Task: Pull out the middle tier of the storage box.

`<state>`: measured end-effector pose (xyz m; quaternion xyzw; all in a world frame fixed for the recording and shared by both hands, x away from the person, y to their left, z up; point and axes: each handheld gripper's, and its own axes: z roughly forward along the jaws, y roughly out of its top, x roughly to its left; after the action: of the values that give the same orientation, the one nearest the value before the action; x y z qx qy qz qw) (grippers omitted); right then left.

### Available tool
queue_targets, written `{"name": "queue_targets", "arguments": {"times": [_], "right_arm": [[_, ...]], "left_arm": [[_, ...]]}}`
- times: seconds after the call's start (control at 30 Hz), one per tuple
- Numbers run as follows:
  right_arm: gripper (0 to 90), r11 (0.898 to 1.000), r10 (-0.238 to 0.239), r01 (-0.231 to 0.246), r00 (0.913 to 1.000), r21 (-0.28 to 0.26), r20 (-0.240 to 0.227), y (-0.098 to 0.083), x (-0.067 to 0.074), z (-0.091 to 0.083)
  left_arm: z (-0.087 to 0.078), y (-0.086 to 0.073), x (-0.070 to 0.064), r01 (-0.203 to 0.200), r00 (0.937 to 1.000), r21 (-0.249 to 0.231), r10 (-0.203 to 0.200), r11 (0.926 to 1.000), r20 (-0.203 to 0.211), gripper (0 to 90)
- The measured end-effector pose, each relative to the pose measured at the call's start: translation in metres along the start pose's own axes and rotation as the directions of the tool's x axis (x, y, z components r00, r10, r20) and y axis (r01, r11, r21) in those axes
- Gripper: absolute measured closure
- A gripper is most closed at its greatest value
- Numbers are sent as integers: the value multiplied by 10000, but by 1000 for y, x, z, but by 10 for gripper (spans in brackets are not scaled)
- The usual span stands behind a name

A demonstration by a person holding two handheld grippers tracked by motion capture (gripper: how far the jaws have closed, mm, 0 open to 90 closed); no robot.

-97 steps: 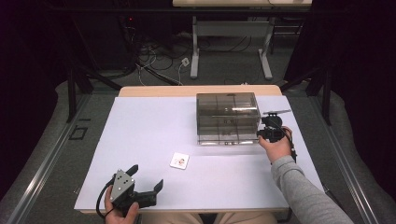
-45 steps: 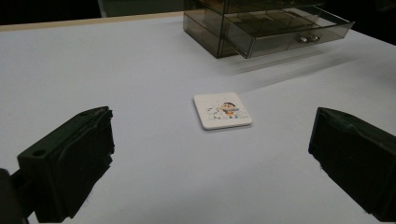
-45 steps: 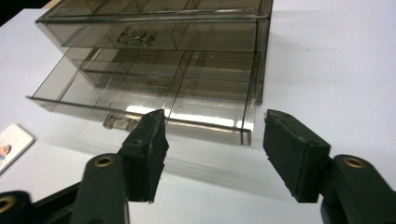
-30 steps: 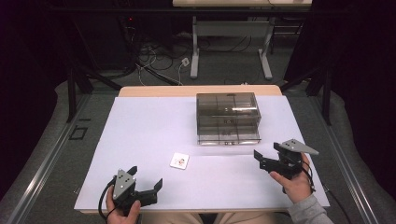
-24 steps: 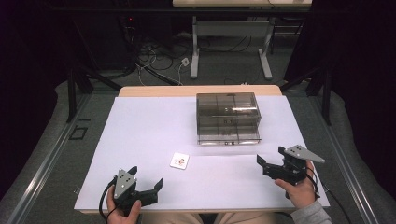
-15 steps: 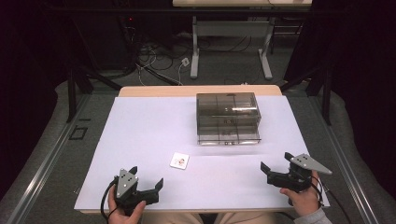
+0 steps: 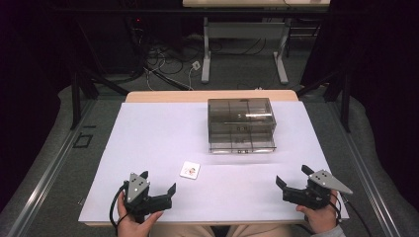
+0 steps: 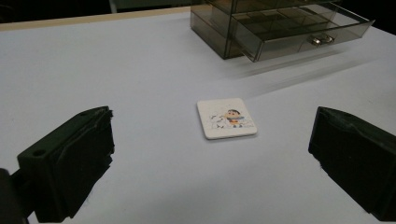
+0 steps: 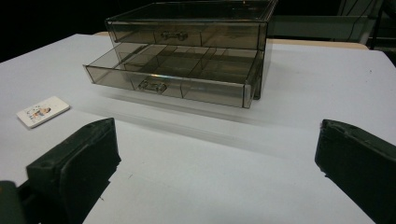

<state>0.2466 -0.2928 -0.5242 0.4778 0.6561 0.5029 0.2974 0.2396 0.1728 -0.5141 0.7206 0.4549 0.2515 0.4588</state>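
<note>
1. Jaws on both tools stand spread wide with nothing between them: the left gripper (image 7: 157,194) rests near the bench's front-left corner, the right gripper (image 7: 294,181) near its front-right corner, each in one of the person's hands.
2. Between the two, nearer the left one and toward the front edge, lies a small white card (image 7: 189,170) with a cartoon picture, flat on the bench (image 7: 148,138) and touched by nothing.
3. Toward the back edge, right of centre, stands a smoky clear drawer box (image 7: 240,109); its lower drawer (image 9: 168,77) is pulled out, its compartments looking bare.
4. My reading: the drawer is open and ready, and picking up the card is the step in hand.
5. Next, the left gripper, which looks straight at the card, would need to go forward and down and pinch it by its edges. It lies flat and thin, so catching an edge is the tricky part.
</note>
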Motion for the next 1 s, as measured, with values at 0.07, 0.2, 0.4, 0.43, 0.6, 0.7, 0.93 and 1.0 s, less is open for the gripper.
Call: {"name": "queue_targets", "arguments": {"times": [0.07, 0.2, 0.4, 0.43, 0.6, 0.7, 0.93, 1.0], "right_arm": [[0, 10000, -64, 64, 10000, 61, -7, -1, 2, 0], [0, 10000, -59, 59, 10000, 44, -72, -3, 3, 1], [0, 9999, -115, 115, 9999, 52, -89, -4, 5, 2], [0, 10000, -38, 39, 9999, 3, -123, -4, 5, 2], [0, 10000, 14, -14, 10000, -61, -15, -5, 2, 1], [0, 9999, 66, -65, 10000, -82, 41, -5, 1, 1], [0, 10000, 94, -93, 9999, -30, 89, -6, 0, 3], [0, 9999, 97, -96, 9999, -38, 86, -6, 0, 3]], "left_arm": [[3, 5, -2, -40, 9999, 116, 38, 9999, 101, 7], [10, 17, -6, -332, 9993, 280, 327, 9991, 198, 7], [17, 39, -9, -452, 9986, 335, 443, 9984, 281, 6], [18, 43, -9, -465, 9986, 313, 457, 9984, 252, 6], [26, 57, -7, -496, 9988, 377, 494, 9981, 64, 6], [32, 64, -8, -534, 9986, 485, 535, 9974, -14, 7], [47, 77, -14, -546, 9984, 768, 556, 9955, -100, 8], [51, 80, -15, -488, 9987, 860, 496, 9951, -71, 8]]}}
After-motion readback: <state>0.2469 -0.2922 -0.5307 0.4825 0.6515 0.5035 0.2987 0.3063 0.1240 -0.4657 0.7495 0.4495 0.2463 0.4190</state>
